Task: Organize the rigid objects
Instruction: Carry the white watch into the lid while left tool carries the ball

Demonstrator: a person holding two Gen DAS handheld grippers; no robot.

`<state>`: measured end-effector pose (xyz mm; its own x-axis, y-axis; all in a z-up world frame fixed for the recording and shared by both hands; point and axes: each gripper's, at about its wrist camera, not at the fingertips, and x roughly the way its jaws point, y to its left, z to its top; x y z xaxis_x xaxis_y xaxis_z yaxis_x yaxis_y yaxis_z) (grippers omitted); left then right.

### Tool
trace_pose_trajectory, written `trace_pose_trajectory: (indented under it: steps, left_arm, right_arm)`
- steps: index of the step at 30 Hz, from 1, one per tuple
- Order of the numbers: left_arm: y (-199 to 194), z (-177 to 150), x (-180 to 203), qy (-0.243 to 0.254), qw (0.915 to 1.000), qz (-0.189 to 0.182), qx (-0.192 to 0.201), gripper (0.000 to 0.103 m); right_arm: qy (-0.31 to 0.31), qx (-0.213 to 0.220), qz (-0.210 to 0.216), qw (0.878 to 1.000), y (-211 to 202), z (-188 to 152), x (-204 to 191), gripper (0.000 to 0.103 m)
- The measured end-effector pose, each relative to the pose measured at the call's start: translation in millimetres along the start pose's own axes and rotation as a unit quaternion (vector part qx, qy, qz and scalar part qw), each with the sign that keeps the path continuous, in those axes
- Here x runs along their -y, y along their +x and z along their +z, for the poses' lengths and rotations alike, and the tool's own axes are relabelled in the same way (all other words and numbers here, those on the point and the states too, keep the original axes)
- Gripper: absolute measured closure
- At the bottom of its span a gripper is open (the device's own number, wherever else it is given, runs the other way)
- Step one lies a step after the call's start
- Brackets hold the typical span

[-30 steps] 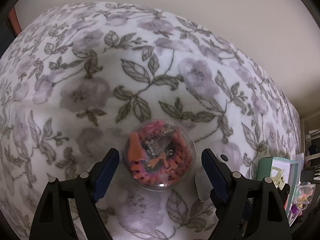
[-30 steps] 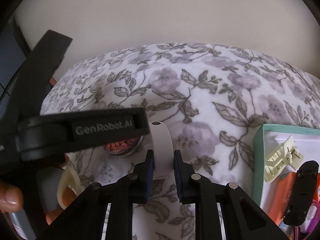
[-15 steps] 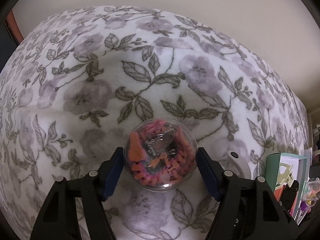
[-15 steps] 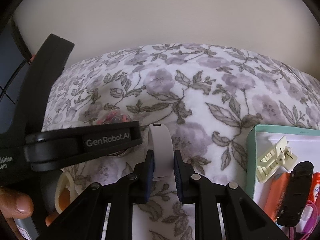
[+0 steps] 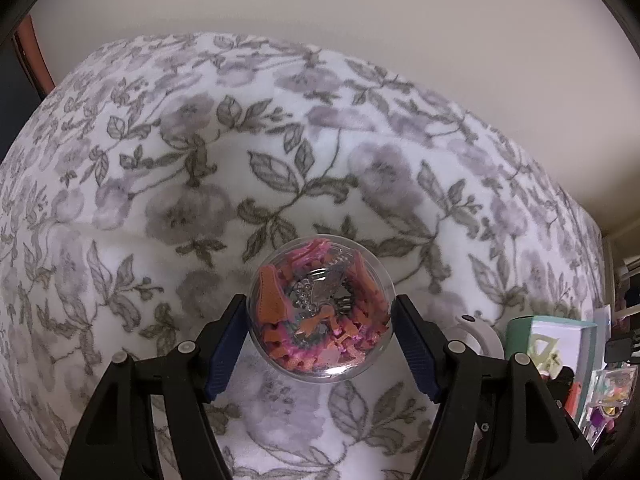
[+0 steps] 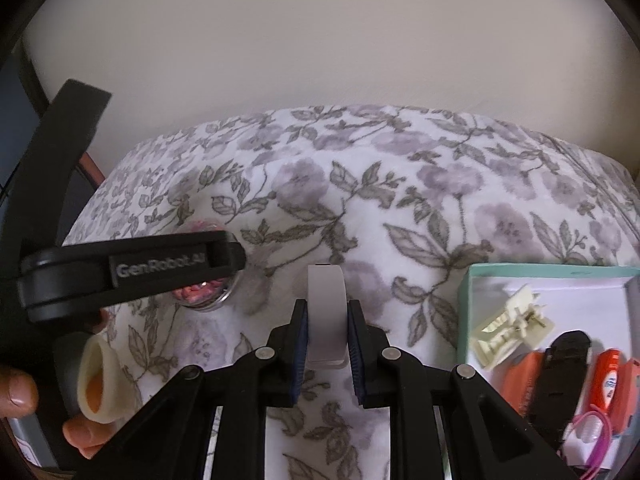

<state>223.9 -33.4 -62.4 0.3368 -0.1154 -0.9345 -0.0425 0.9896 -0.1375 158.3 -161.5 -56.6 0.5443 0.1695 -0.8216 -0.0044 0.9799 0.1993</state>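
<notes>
My left gripper [image 5: 321, 326] is shut on a clear round container [image 5: 321, 308] full of orange and pink small pieces, its blue pads against both sides, just above the floral blanket [image 5: 248, 184]. My right gripper [image 6: 327, 328] is shut on a white band [image 6: 325, 312], held upright between its pads. The band also shows in the left wrist view [image 5: 474, 330]. The container shows partly in the right wrist view [image 6: 202, 294], behind the left gripper's black body [image 6: 128, 268].
A teal-edged open box [image 6: 466, 312] at the right holds a cream hair claw [image 6: 510, 326], a black clip [image 6: 560, 376], orange items and a pink loop. The box also shows in the left wrist view [image 5: 516, 328]. A beige wall stands behind the blanket.
My left gripper has closed from wide open onto the round container and lifted it slightly. My right gripper has kept hold of the white band and drawn back a little.
</notes>
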Motion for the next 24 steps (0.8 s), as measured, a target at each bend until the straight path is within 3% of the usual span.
trace_pose_trajectory:
  steps: [13,24]
  left_arm:
    - [-47,-5,50,0.049,0.9972,-0.039,0.042,0.030]
    - [-74,-29,120,0.124,0.9876,-0.082,0.050,0.030]
  right_arm:
    - [0.036,0.035,-0.025,0.998,-47,13,34,0.083]
    - [0.085,0.063,-0.074,0.992,-90,17,98,0.083]
